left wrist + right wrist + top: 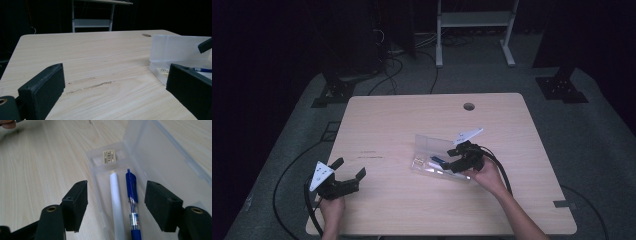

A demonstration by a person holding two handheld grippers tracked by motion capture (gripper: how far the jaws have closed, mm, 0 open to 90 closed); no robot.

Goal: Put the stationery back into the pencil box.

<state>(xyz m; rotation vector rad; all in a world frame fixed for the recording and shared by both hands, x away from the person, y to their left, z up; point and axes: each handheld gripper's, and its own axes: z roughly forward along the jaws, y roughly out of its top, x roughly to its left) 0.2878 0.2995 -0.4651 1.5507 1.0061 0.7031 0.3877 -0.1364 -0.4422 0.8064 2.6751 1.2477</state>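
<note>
The blue pen [132, 202] lies in the clear case [160, 167], right of center on the surface — your right gripper [117, 205] straddles it, fingers wide; closing carelessly could catch the white stick [117, 202] too.

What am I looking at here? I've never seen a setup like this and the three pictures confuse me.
A person at a wooden table holds a hand-operated two-jaw gripper in each hand. The high view looks down from above: left gripper, right gripper. The other two pictures come from cameras riding on each gripper, looking along its black jaws. On the table lies an open clear plastic case holding a blue pen and a white stick. Both grippers are open and hold nothing; the right one hovers at the case.
</note>
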